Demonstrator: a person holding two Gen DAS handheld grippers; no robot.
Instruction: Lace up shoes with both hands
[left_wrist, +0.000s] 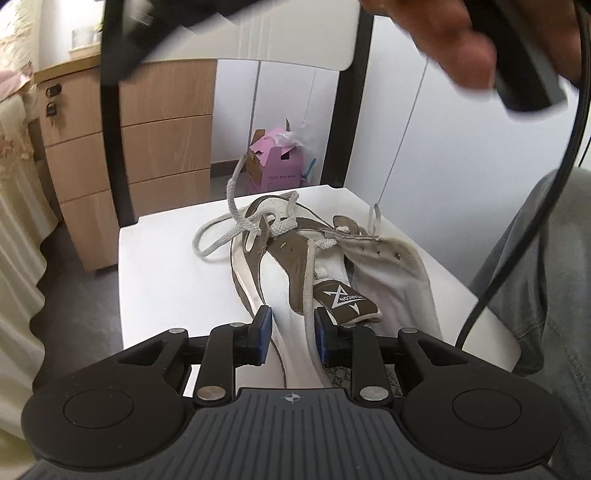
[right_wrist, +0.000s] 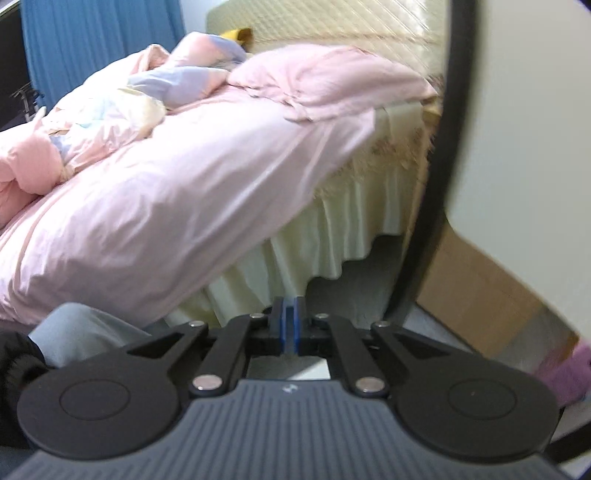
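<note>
On chair seat (left_wrist: 155, 266) lies shoe (left_wrist: 280, 280), lace (left_wrist: 221, 236) half threaded. Left tool (left_wrist: 293, 334) narrow, straddling shoe's collar edge, grip unclear. Right tool (right_wrist: 290, 326) closed empty, facing bed (right_wrist: 166, 184). Lace limp, light; pinch near tip.

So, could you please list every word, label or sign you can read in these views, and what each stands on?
"WEARCON", with a star-like logo, on the brown tongue label of the shoe.
Small print on the pink box: too small to read.
Right wrist view: no text.
</note>
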